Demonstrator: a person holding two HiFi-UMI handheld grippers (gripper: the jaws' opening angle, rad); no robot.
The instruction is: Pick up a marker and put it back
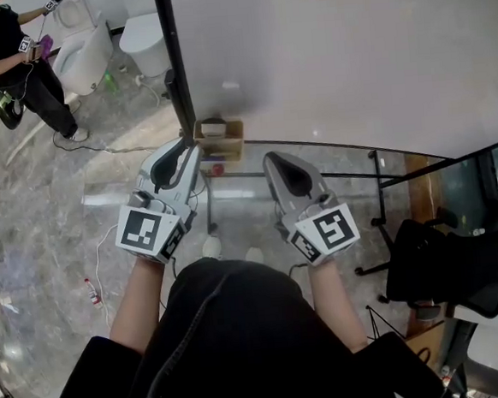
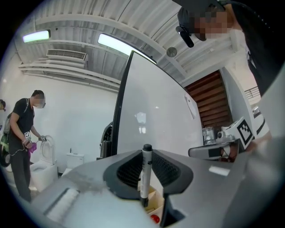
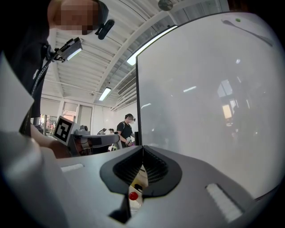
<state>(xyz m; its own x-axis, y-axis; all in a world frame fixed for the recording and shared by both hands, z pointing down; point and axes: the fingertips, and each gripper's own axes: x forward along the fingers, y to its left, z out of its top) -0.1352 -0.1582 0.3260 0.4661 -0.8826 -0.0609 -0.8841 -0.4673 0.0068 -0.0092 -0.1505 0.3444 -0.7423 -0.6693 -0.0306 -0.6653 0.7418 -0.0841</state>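
Left gripper view: your left gripper (image 2: 146,153) is clamped on a whiteboard marker (image 2: 145,178) – white barrel, black cap at top, standing upright betw. the ribbed pads. Barrel print is too small to read. Right gripper view: your right gripper (image 3: 142,149) has its jaws tip to tip, nothing betw. them. Below them sits a small wooden box (image 3: 143,177) w/ a red round thing (image 3: 132,196) inside. Head view: both grippers are side by side, near each other, facing the whiteboard (image 1: 349,57) – the box is on its ledge just ahead of the left one. The only print is the black-and-white square code on each cube (image 1: 153,230). A person in black (image 1: 15,66) stands well off to the left.
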